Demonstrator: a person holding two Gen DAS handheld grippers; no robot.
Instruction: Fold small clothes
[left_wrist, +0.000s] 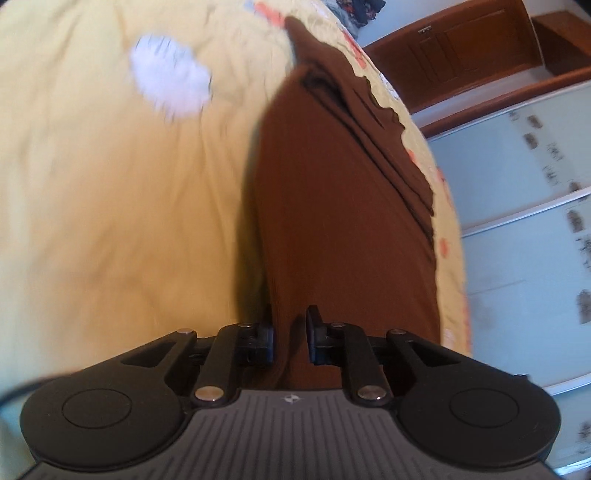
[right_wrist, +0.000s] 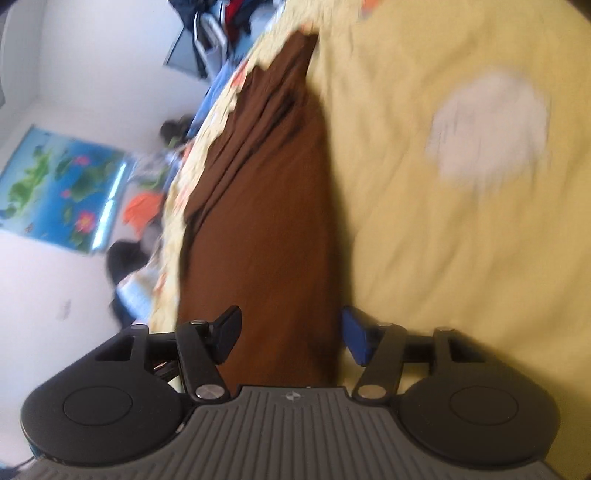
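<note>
A brown ribbed garment lies folded into a long narrow strip on the yellow bedsheet, close to the bed's edge. In the left wrist view my left gripper sits at the strip's near end, its jaws narrow and the cloth filling the gap between the pads. In the right wrist view the same brown garment runs away from my right gripper. That gripper's jaws stand wide on either side of the strip's near end, and the blue pad is just off the cloth.
The sheet carries a white round print beside the garment. The bed's edge drops off along the garment's outer side. Beyond it are a wooden door, pale wardrobe panels, and clutter with a blue poster.
</note>
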